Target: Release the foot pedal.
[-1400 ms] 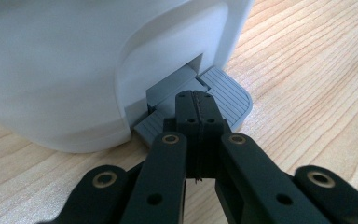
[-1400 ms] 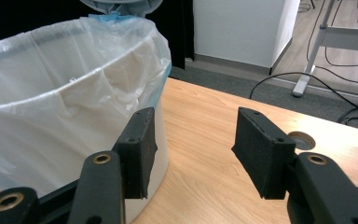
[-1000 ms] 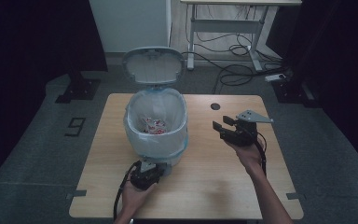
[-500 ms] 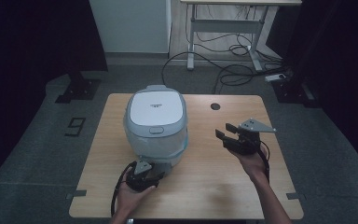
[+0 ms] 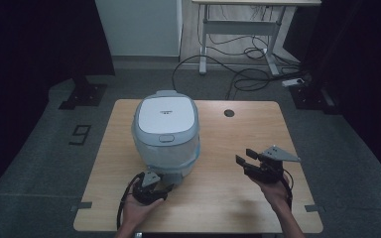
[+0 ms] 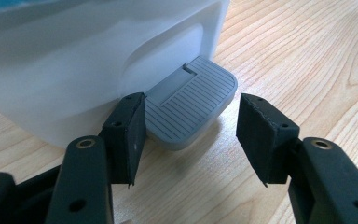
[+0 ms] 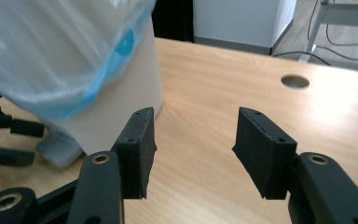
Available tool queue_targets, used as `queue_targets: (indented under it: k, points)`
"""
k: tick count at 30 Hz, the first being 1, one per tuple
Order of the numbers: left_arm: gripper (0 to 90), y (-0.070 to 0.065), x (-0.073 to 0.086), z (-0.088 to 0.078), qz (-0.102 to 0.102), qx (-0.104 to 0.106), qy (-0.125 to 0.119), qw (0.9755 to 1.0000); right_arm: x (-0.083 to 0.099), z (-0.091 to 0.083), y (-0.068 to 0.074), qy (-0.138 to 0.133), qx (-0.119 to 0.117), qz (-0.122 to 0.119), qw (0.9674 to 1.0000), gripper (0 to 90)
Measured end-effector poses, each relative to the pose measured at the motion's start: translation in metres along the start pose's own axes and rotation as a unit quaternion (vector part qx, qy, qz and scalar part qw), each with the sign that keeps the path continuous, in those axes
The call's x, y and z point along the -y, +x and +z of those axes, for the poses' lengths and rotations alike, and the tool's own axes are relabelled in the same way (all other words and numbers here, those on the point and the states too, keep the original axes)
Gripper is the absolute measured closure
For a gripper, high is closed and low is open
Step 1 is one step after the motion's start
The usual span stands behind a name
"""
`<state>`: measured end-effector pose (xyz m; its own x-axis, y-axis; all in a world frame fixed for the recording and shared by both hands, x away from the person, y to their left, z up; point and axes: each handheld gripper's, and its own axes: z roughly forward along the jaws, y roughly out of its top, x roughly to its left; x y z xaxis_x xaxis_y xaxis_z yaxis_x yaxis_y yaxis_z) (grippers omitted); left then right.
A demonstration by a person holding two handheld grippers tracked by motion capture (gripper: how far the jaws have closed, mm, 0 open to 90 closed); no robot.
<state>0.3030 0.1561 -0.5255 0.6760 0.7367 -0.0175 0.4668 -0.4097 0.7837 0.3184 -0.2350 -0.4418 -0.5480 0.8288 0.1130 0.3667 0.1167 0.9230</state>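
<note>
Pedal bin (image 5: pixel 166 131) stood on the desk (image 5: pixel 238 144), left of middle, lid (image 5: pixel 165 113) down, plastic liner bunched under the rim; grey pedal (image 6: pixel 189 105) lay flat between the left gripper (image 6: pixel 191 128) jaws, just opened, one pad at its edge, the other clear; right gripper (image 5: pixel 250 161) hovered well apart to the right, jaws apart, holding nothing.

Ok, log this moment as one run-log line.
white pedal bin with plastic liner: lid shut | grey ribbed foot pedal: between left tool jaws, just opened | right tool: open, empty, over wooden table
</note>
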Motion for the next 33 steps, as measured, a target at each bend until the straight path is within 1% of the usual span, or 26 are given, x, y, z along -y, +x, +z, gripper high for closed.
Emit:
queue_targets:
  k: [4, 8, 18, 20, 22, 30, 33]
  points:
    - [43.1, 0.001, 0.000, -0.001, 0.003, 0.000, 0.003, 1.0000, 0.018, -0.005, -0.004, 0.008, 0.003, 0.008, 0.9999, 46.9]
    - [43.1, 0.001, 0.000, 0.000, -0.001, 0.002, 0.002, 1.0000, 0.031, -0.007, -0.009, 0.016, 0.007, 0.015, 0.9997, 46.6]
    - [43.2, 0.001, 0.001, 0.000, 0.001, 0.001, 0.005, 1.0000, 0.061, -0.008, -0.022, 0.044, 0.020, 0.028, 0.9984, 46.4]
    - [43.2, 0.001, 0.001, 0.000, -0.007, 0.010, 0.001, 0.9999, 0.065, -0.008, -0.023, 0.048, 0.022, 0.032, 0.9981, 46.2]
    - [43.2, 0.002, 0.000, -0.001, -0.010, 0.013, -0.003, 0.9999, 0.068, -0.008, -0.023, 0.050, 0.022, 0.032, 0.9980, 46.1]
    - [43.3, 0.002, 0.000, -0.002, -0.008, 0.012, -0.002, 0.9999, 0.069, -0.007, -0.023, 0.053, 0.023, 0.032, 0.9978, 44.9]
    - [43.3, 0.002, 0.001, -0.001, -0.007, 0.010, 0.000, 0.9999, 0.071, -0.007, -0.024, 0.055, 0.026, 0.034, 0.9976, 44.5]
